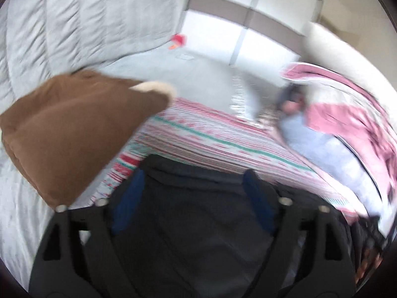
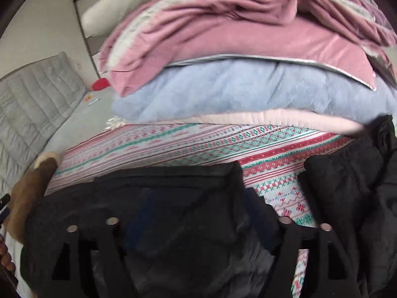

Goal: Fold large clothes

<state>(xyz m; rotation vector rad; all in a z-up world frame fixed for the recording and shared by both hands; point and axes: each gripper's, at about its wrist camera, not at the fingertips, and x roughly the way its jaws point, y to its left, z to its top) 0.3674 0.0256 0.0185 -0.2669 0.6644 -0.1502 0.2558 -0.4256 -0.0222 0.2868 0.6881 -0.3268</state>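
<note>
Crosswise, dark garment [image 2: 173,198] on bedspread [image 2: 173,144]

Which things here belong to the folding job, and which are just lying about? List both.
Job:
- black garment
- left gripper, open
- right gripper, open
- patterned sheet underneath

Lying about:
- brown cushion
- pink blanket
- blue blanket
- grey quilt
- red object
</note>
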